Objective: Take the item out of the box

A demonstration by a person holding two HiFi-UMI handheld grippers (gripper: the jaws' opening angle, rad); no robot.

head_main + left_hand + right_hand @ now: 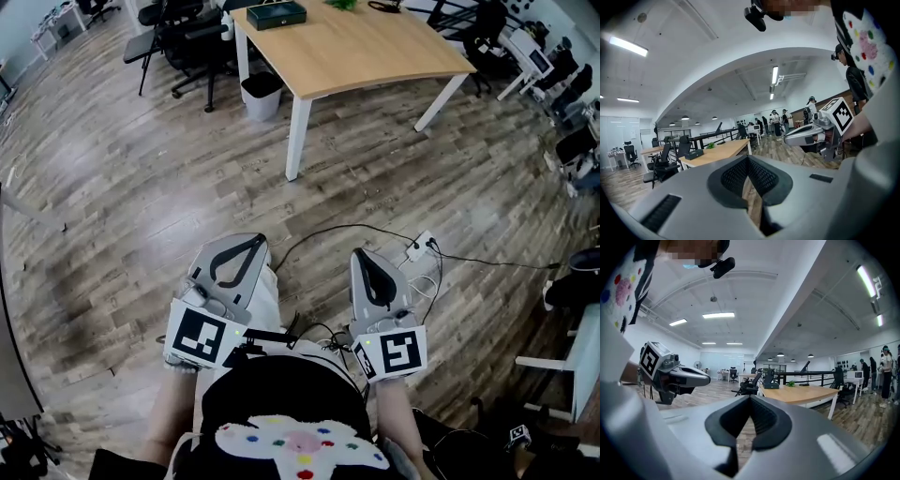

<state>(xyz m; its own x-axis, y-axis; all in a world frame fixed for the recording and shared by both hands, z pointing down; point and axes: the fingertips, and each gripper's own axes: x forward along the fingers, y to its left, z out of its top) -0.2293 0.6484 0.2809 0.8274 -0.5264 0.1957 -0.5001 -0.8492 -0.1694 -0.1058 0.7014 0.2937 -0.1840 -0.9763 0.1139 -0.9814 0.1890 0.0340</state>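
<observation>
Currently you hold both grippers close to your body, side by side and apart from each other, pointing forward over the wooden floor (122, 178). In the head view the left gripper (239, 246) and the right gripper (367, 258) show only their grey backs and marker cubes, so the jaws cannot be read there. Each gripper's own view gives this. The jaws of the left gripper are together at the tips, with only a thin slit lower down where the floor shows through. The jaws of the right gripper are together in the same way. Nothing is between either pair.

The box (277, 14), dark green and flat, stands near the far edge of the light wooden tabletop (356, 56), well apart from both grippers. From no view can you see what is inside it. A small green plant (342, 4) is on the same tabletop, near the box.

The head view alone shows the things low down: a white power strip (419, 247) with black cables on the floor just beside the right gripper, and a waste bin (261, 94) under the tabletop's left side. The left gripper view alone shows a group of people (776, 123) standing far back in the room. The right gripper view shows ceiling lamps and more desks with chairs (733, 374) at the far wall.
</observation>
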